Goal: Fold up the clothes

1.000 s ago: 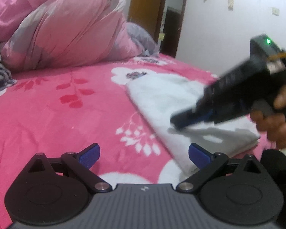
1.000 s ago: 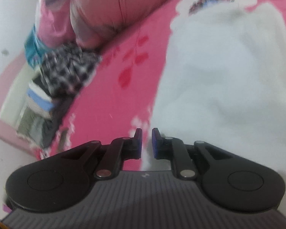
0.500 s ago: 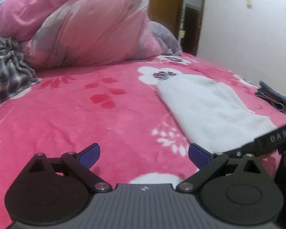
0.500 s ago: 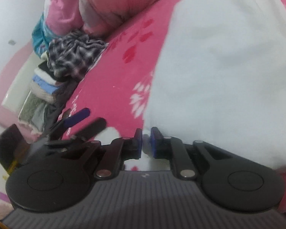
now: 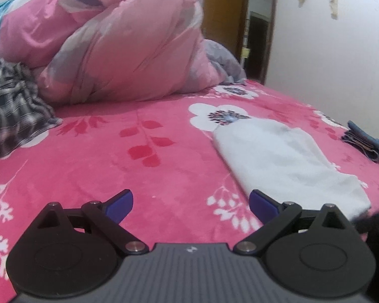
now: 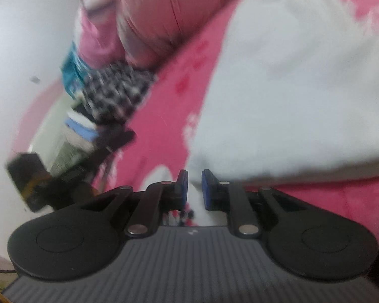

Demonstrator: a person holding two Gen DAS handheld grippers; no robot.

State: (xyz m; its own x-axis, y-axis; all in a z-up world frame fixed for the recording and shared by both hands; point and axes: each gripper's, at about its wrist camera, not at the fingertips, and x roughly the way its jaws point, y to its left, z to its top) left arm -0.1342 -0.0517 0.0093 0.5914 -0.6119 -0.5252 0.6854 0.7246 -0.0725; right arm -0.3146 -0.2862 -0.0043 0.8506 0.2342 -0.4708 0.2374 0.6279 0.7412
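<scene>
A white folded garment (image 5: pixel 278 156) lies flat on the pink flowered bedspread (image 5: pixel 101 166), right of centre in the left wrist view. My left gripper (image 5: pixel 190 203) hovers low over the bedspread just left of the garment's near end, open and holding nothing. In the blurred right wrist view the same garment (image 6: pixel 290 88) fills the upper right. My right gripper (image 6: pixel 194 186) sits at its near left corner, shut to a narrow slit, with white showing through the slit. Its dark blur (image 5: pixel 374 219) shows at the garment's near corner.
A bunched pink quilt (image 5: pixel 113 45) rises at the back. A crumpled plaid garment (image 5: pixel 10 106) lies at the left and folded denim (image 5: pixel 366 144) at the bed's right edge. A stack of folded clothes (image 6: pixel 80 126) stands beyond the plaid cloth. Behind are a wall and door (image 5: pixel 222 7).
The right gripper has left the top of the white garment and dropped to its near corner. My left gripper's view swung left, then steadied; it stays open.
</scene>
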